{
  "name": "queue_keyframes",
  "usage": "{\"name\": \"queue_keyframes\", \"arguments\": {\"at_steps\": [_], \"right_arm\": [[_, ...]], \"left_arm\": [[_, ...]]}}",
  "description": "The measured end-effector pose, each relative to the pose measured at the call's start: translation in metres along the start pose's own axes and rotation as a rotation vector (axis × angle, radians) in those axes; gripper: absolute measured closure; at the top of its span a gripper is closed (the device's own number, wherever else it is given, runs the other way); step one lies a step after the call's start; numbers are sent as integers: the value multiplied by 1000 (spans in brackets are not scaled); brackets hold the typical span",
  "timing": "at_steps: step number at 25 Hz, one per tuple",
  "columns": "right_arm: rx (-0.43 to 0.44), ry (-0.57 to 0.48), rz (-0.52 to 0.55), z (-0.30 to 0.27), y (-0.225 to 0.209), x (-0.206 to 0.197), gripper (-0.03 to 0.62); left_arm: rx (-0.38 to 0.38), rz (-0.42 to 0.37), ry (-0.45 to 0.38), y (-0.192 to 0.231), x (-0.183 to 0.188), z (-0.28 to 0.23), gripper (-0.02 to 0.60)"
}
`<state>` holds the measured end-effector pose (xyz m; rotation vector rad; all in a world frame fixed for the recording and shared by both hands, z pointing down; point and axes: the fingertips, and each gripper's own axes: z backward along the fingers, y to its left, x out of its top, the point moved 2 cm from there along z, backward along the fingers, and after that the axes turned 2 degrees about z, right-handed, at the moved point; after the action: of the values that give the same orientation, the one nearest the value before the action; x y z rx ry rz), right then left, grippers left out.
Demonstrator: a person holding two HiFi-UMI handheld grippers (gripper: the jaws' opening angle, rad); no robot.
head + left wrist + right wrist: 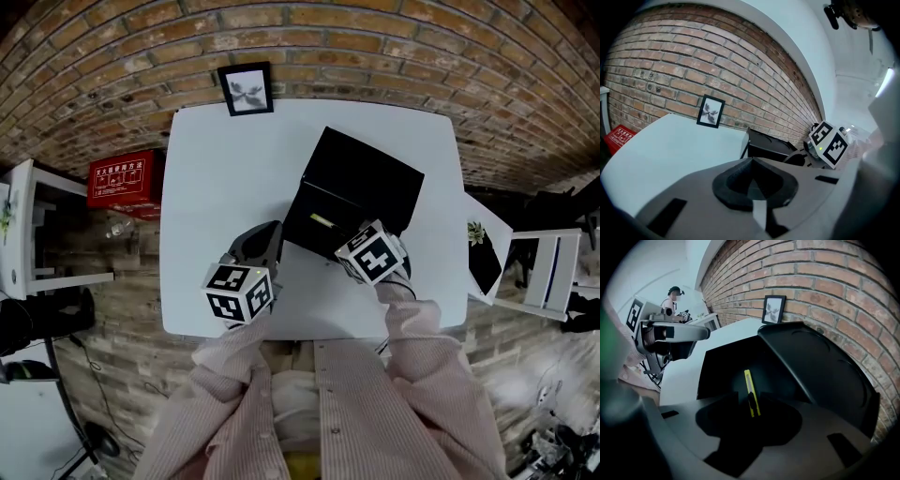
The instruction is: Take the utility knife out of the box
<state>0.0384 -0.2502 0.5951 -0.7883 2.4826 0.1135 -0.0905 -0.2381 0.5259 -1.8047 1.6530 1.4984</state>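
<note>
- Nearest you, your two striped sleeves (pixel 412 347) reach out over the near edge of the white tabletop (pixel 216 187).
- Your left tool (pixel 754 180) sits over the near part of the tabletop, just left of the box. Its jaws are together with nothing between them. I cannot tell whether it touches the surface.
- Your right tool (pixel 751 405) is at the near side of the box, reaching in over the rim. Its jaws are clamped on the near end of the utility knife (pixel 749 387).
- The utility knife is yellow with a black slider. It points away from you and is inside the open box, with its far end over the dark floor of the box.
- The box (pixel 370 169) is black and stands around the middle of the tabletop, turned at an angle. Its lid is open and tilted back toward the far right.
- At the far edge of the tabletop, a small black picture frame (pixel 246 89) stands upright against the brick wall (pixel 375 47), well apart from the box.
- Off the tabletop to the left, a red case (pixel 122 178) with white print lies by the foot of the wall.
- Far off to the left in your right gripper view, a person (pixel 674 294) stands beside some equipment.
</note>
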Motion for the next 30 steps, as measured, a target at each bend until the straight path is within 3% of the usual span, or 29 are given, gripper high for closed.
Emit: {"name": "queue_keyframes", "arguments": {"at_steps": [5, 9, 23, 30], "right_arm": [[-5, 20, 18, -5, 0, 0, 444], [-25, 57, 60, -7, 2, -3, 522], [-30, 50, 53, -7, 0, -3, 530], [-28, -22, 17, 2, 3, 2, 531]], "left_arm": [[4, 4, 3, 0, -3, 1, 589], [4, 5, 5, -1, -3, 1, 589], [0, -6, 7, -2, -5, 2, 589], [-22, -42, -21, -6, -2, 5, 589]]}}
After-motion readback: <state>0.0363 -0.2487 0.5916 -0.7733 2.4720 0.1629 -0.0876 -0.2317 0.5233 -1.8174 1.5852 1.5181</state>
